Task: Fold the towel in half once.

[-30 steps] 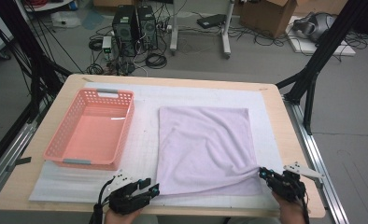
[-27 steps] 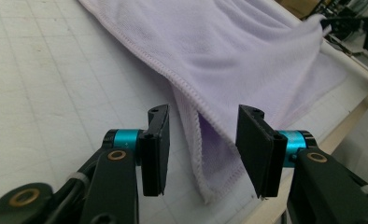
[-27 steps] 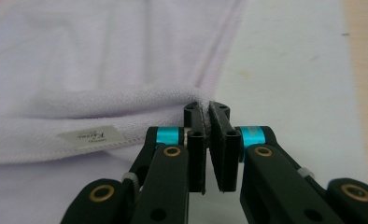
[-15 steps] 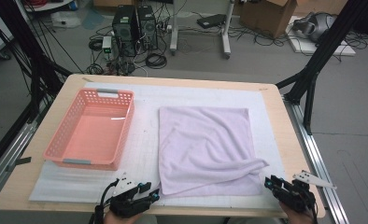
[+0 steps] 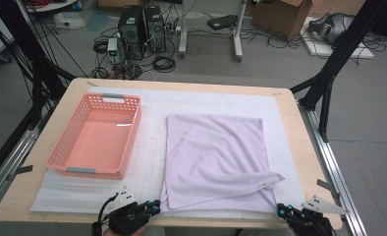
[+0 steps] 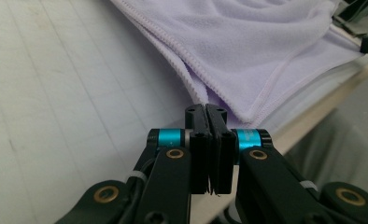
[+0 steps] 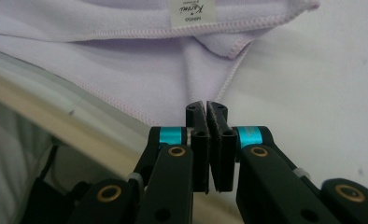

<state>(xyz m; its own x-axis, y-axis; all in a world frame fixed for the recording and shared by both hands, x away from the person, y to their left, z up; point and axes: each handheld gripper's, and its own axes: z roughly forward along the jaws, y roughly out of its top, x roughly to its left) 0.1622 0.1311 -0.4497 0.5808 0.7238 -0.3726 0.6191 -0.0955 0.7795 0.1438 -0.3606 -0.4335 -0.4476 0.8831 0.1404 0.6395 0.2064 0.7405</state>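
Resting at the table's near edge, both grippers' fingers [image 6: 205, 116] [image 7: 206, 114] have just pressed together empty beside the lilac towel [image 5: 216, 157].

Both grippers have drawn back from the lilac towel [image 5: 216, 162] toward the table's near edge: the left gripper [image 5: 154, 206], which a second ago sat at the towel's near left corner, now lies just off that corner with its jaws pressed together on nothing, having just closed. The right gripper [image 5: 281, 210], earlier right at the towel's near right corner, now sits apart from the cloth, its jaws having just closed empty as well. That right corner of the towel, earlier drawn out toward the gripper, now lies released on the white mat [image 5: 147, 162] as a folded flap with its label showing.
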